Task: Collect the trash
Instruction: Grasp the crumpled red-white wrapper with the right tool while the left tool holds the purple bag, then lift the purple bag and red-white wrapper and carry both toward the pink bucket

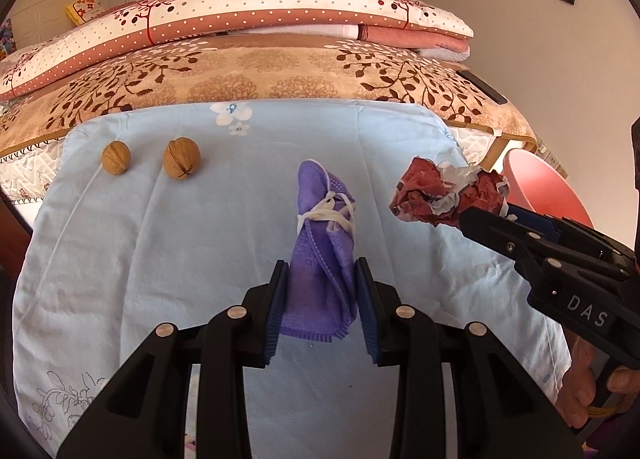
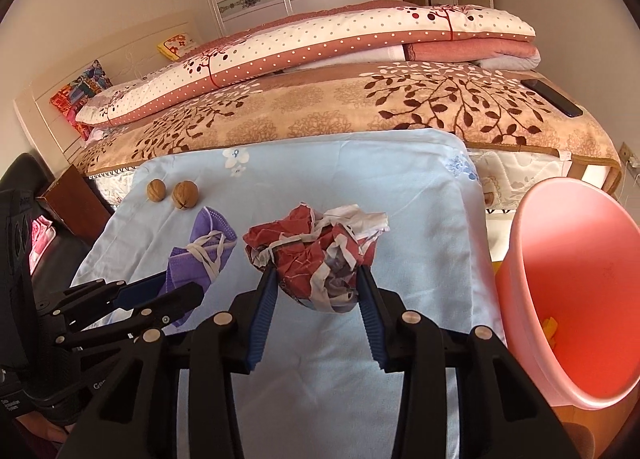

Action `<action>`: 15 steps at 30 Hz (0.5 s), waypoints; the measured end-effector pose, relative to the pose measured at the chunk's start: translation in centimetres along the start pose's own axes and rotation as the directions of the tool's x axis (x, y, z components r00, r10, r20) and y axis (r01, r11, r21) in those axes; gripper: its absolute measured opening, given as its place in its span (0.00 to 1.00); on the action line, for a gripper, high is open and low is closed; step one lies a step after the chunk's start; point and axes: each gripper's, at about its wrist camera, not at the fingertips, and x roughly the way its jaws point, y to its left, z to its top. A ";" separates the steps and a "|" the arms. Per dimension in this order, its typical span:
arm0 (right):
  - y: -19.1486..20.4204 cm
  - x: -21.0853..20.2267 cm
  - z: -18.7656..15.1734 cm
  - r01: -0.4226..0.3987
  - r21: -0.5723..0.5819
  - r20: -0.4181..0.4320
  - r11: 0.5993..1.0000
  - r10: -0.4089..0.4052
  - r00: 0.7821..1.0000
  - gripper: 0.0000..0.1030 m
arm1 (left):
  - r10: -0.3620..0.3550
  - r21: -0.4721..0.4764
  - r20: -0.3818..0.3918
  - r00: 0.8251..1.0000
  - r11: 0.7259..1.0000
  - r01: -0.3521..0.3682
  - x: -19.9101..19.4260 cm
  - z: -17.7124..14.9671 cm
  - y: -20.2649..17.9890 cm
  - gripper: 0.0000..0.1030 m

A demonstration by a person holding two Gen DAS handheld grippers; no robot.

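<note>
A folded purple face mask (image 1: 320, 255) with white ear loops stands upright between the pads of my left gripper (image 1: 322, 291), which is shut on it over the light blue cloth (image 1: 160, 259). The mask also shows in the right wrist view (image 2: 200, 255). My right gripper (image 2: 318, 291) is shut on a crumpled red and white paper ball (image 2: 316, 255), held just above the cloth. The paper ball also shows in the left wrist view (image 1: 448, 195). A pink bin (image 2: 576, 291) stands to the right of the cloth.
Two walnuts (image 1: 152, 158) lie at the cloth's far left. Behind the cloth is a bed with a brown leaf-patterned blanket (image 2: 360, 107) and folded quilts. A dark phone (image 2: 558, 99) lies on the blanket's right edge. Something yellow (image 2: 550, 329) lies inside the bin.
</note>
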 end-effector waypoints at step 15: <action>-0.3 -1.5 -2.2 0.093 -0.019 0.021 0.995 -0.093 0.995 0.39 | 0.003 0.018 0.021 1.000 1.000 -0.004 0.1 -0.6 -1.1 0.33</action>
